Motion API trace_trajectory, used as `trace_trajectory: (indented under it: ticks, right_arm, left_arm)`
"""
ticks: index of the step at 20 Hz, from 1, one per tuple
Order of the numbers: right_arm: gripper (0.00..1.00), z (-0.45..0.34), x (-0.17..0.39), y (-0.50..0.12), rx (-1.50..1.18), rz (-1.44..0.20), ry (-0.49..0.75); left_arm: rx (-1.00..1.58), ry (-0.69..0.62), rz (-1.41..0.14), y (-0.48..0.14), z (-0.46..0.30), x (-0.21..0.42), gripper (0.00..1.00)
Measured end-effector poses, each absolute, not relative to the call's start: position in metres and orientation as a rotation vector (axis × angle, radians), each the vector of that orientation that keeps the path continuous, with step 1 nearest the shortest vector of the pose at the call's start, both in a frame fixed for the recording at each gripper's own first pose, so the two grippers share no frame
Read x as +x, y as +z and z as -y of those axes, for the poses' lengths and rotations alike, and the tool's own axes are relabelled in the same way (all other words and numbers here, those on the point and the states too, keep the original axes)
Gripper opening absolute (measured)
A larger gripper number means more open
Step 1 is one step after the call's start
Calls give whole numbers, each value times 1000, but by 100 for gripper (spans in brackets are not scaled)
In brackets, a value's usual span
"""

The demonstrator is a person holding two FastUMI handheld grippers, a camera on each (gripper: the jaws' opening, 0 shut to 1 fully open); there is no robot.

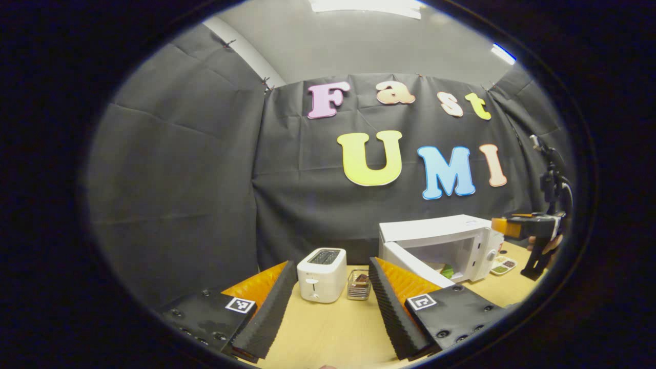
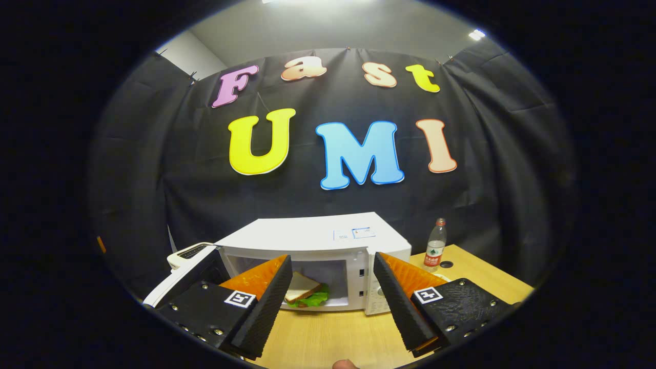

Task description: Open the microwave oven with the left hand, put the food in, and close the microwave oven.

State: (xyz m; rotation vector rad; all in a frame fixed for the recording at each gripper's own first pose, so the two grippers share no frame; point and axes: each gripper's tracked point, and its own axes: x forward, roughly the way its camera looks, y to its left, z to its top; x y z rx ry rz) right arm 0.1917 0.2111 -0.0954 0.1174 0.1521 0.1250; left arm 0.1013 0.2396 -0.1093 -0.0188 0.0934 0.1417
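Sandwich [image 2: 302, 293] sits inside the microwave [image 2: 318, 241], both hand-held grippers [image 1: 328, 302] [image 2: 333, 302] apart and empty; light door [image 1: 410, 264] wants a push at its free edge.

Bright ceiling lights [image 1: 366, 5]; sharp centre, edges perhaps dim, warped.

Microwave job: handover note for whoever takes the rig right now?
Left hand-held gripper: open, holding nothing, back from the microwave.
Right hand-held gripper: open, holding nothing, facing the microwave cavity.
Sandwich sits inside the microwave; door stands wide open, swung out left.
Done: door opened, food in.
Left: close the door.
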Motion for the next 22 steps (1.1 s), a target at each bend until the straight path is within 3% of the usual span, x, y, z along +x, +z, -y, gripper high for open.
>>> trace_trajectory:
  ticks: [2,4,10,11,12,18,19,22]
  right_arm:
    - [96,-192,170,-80,97,-126,122]
    - [96,-178,150,-67,89,-112,130]
    - [96,-154,96,-45,101,-79,177]
    - [96,-152,89,-46,99,-83,186]
    - [96,-149,84,-46,97,-82,193]
    - [96,-119,58,-37,92,-73,200]
    - [96,-112,55,-35,95,-70,193]
    - [96,-86,44,-35,97,-73,181]
  left_arm:
    - [-20,146,-121,-126,-232,97,88]
    - [3,163,-148,-139,-228,93,95]
    - [2,155,-236,-178,-206,77,96]
    - [5,162,-241,-182,-205,75,92]
    - [4,167,-252,-187,-202,72,96]
    - [-2,167,-302,-210,-179,70,30]
    - [-22,160,-317,-220,-172,73,8]
    - [-50,161,-342,-225,-157,68,8]
